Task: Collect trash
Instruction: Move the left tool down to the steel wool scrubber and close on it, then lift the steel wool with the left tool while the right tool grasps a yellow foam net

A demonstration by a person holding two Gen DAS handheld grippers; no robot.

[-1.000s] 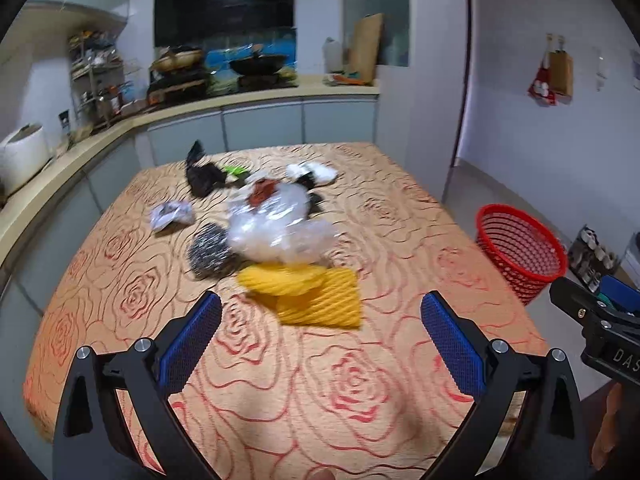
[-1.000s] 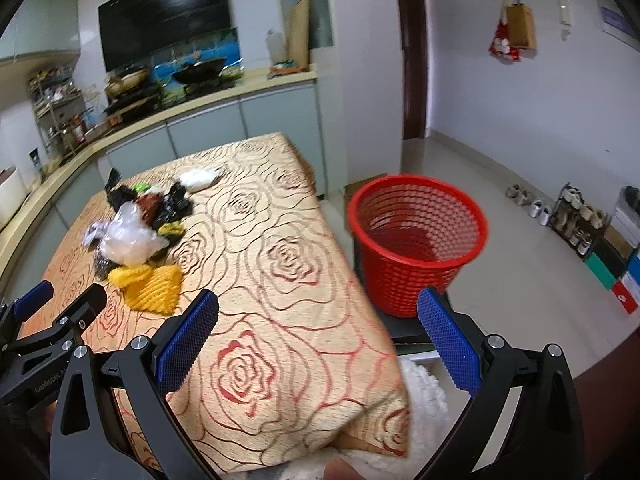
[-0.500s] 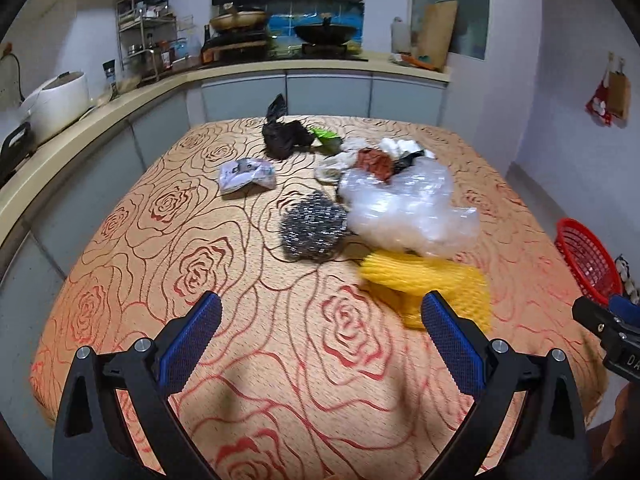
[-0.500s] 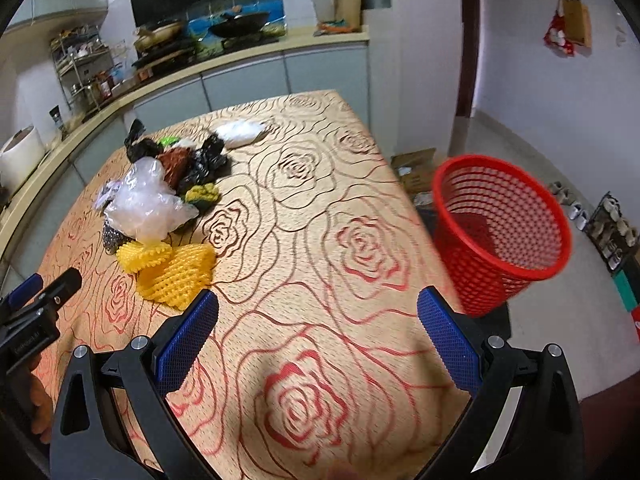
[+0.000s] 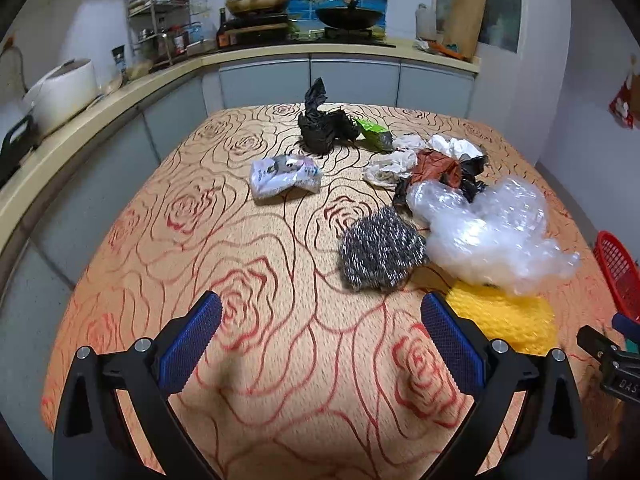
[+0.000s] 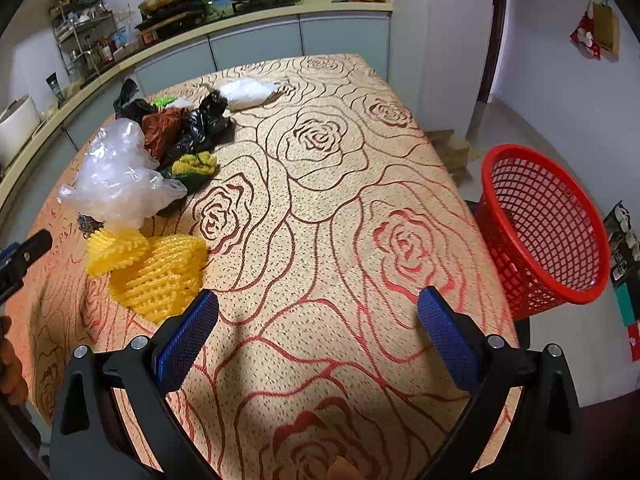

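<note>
Trash lies on a rose-patterned table [image 5: 260,240]: a steel wool pad [image 5: 380,254], clear plastic wrap [image 5: 492,232] [image 6: 116,176], yellow foam netting [image 5: 504,316] [image 6: 156,268], black bags [image 5: 320,128] [image 6: 200,128], a white printed packet [image 5: 284,174], a brown-red wrapper [image 5: 436,166], a green wrapper [image 5: 372,128] and a white crumpled bag [image 6: 248,90]. My left gripper [image 5: 320,340] hovers open over the near table, short of the steel wool. My right gripper [image 6: 318,338] is open above the table's right half. A red mesh basket [image 6: 548,232] [image 5: 618,268] stands on the floor to the right.
A kitchen counter [image 5: 120,92] with a rice cooker [image 5: 64,92], a spice rack and pans on a stove [image 5: 304,8] runs behind and left of the table. Shoes [image 6: 624,232] line the wall beyond the basket. A doorway [image 6: 492,40] opens at the right.
Both grippers moved forward over the table and turned left. The trash pile looks closer in the left view, and the basket slid to the right edge in both views. Both stay open.
</note>
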